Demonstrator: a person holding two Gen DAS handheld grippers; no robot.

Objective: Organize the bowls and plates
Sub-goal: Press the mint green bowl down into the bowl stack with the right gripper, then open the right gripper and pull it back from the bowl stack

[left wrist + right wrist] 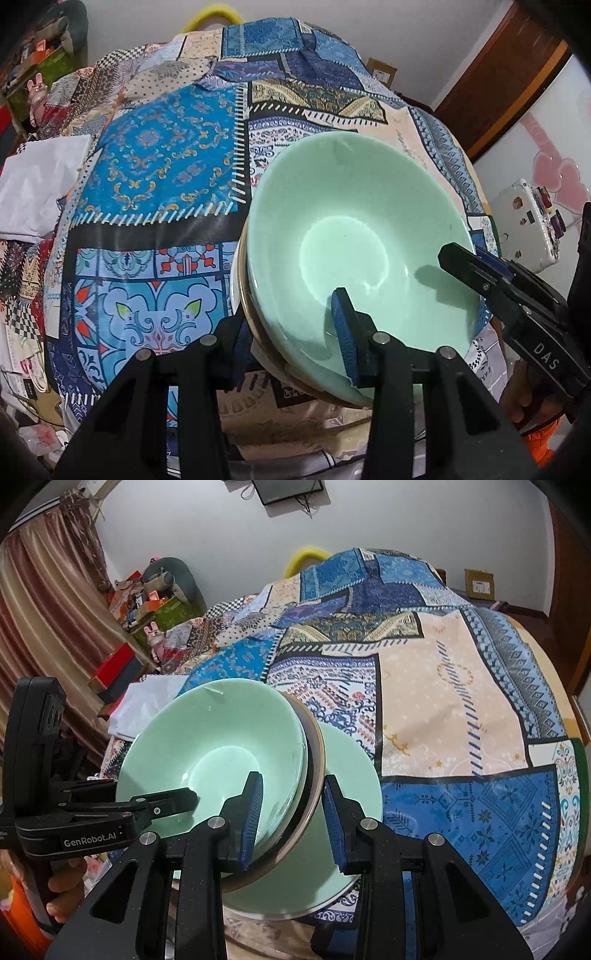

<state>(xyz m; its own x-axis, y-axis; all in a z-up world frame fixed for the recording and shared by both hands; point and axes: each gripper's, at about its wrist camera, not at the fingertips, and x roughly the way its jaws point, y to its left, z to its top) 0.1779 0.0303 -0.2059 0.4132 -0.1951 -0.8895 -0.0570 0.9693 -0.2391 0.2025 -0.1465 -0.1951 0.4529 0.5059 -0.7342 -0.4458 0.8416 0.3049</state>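
Green bowl [221,746] tilted in a nested stack above a green plate [351,775], patchwork desk [461,701] below, white paper [40,184] far left, both claws, left [291,332] and right [291,812], clenched on stack's rim.

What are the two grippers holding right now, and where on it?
Both straddle the rim of the green bowl stack: left gripper at its near-left edge, right gripper at the right edge. Firm clamping cannot be confirmed.

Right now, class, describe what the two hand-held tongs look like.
Both tongs, left and right, are matte black with silver pivot bolts and ribbed blue finger pads. One body reads "GenRobot.AI", the other "DAS". A bare hand shows beside an orange sleeve.
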